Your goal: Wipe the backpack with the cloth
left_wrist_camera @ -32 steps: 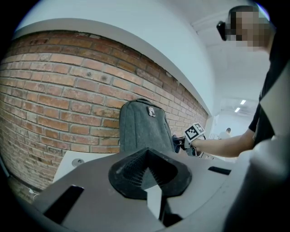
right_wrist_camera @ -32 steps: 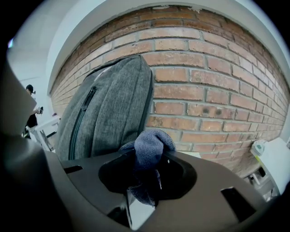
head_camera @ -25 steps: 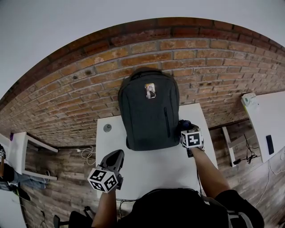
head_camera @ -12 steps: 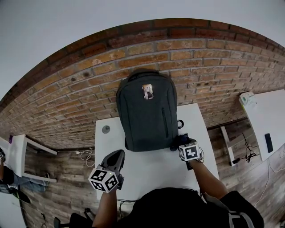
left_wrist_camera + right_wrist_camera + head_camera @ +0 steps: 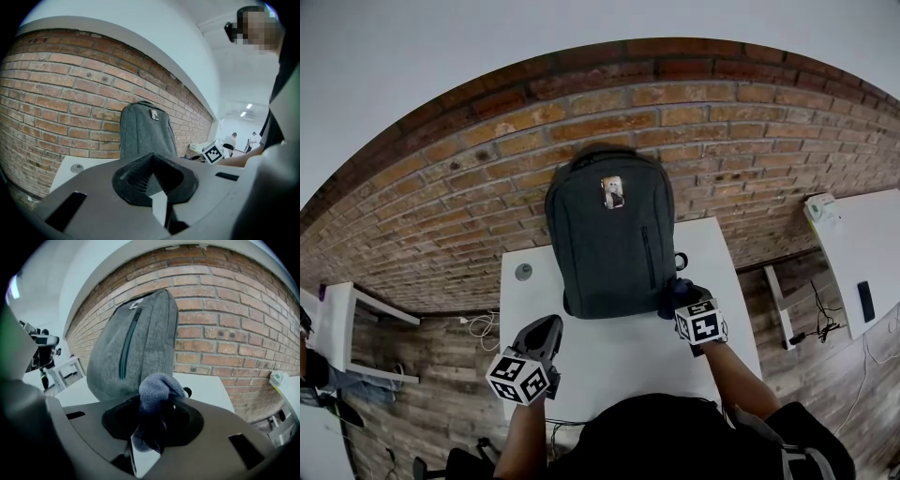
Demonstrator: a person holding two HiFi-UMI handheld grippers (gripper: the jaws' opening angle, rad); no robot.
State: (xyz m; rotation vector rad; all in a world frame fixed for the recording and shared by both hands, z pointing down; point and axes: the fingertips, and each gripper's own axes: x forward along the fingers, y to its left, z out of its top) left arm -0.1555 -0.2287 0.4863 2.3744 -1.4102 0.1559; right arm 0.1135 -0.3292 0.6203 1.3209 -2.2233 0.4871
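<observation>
Bare surface stands open between my left claw and right claw; upright backpack blocks ahead, brick wall close behind it.

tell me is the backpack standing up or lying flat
Upright. The backpack stands on its base on the white table, its top end uppermost, in front of the brick wall.

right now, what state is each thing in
backpack: upright on the table, zip closed
cloth: bunched, clamped in the right tongs
right tongs: shut on the cloth, beside the backpack's base
left tongs: shut, empty, off the backpack
</observation>
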